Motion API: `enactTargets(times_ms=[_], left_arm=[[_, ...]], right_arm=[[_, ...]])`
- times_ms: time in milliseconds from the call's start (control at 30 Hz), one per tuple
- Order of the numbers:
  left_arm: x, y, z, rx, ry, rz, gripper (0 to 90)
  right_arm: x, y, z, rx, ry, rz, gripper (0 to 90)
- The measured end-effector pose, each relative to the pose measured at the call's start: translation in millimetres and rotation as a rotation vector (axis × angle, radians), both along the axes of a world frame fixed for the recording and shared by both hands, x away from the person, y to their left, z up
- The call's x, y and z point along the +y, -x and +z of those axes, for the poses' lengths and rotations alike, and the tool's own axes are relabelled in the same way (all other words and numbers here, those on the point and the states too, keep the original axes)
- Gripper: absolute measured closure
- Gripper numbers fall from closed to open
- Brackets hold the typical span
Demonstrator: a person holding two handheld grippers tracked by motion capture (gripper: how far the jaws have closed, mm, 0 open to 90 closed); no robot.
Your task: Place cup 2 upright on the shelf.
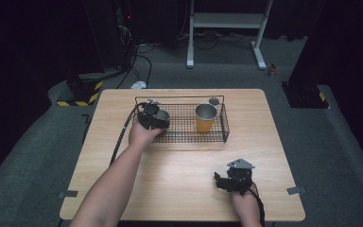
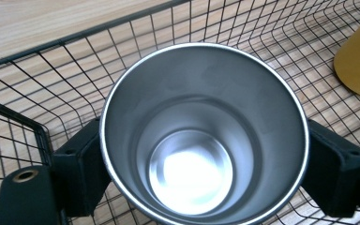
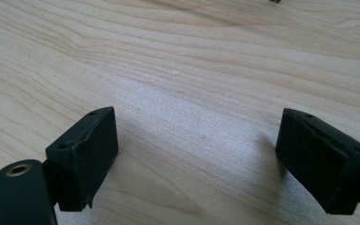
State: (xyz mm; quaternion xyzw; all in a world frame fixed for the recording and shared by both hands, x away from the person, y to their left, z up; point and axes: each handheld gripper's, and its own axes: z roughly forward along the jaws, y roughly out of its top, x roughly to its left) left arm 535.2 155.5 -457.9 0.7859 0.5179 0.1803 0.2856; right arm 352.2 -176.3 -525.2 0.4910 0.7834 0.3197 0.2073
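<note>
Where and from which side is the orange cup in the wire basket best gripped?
Probably its upper wall just under the steel rim, coming from above. The orange cup stands upright inside the wire basket, whose walls hinder a sideways approach. Its round tapered body suits jaws on opposite sides.

Bare wooden table (image 1: 179, 189) lies open on all sides of the right gripper (image 1: 223, 182), its jaws spread wide over plain wood with nothing between them. At its eleven o'clock stands the black wire basket (image 1: 224, 124), whose raised walls bar any low approach; entry is from above. Inside, the left gripper (image 1: 157, 118) clasps a steel cup (image 2: 201, 136) close to the basket's left wall, the mesh corner crowding it at nine o'clock. At its three o'clock an orange cup (image 1: 205, 118) stands apart, with open mesh floor between the two. A small dark disc (image 1: 213, 101) sits just outside the far rim at one o'clock.
</note>
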Motion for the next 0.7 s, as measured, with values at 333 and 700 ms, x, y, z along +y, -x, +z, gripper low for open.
enactTargets(times_ms=[333,700], left_arm=[[0.6,1.4,-1.6,0.009,-0.003,0.001,15.2],[0.7,1.1,-6.1,0.033,0.010,0.004,7.7]], right_arm=[[0.0,0.0,0.0,0.000,0.000,0.000,13.4],[0.0,0.0,0.0,0.000,0.001,0.000,13.4]])
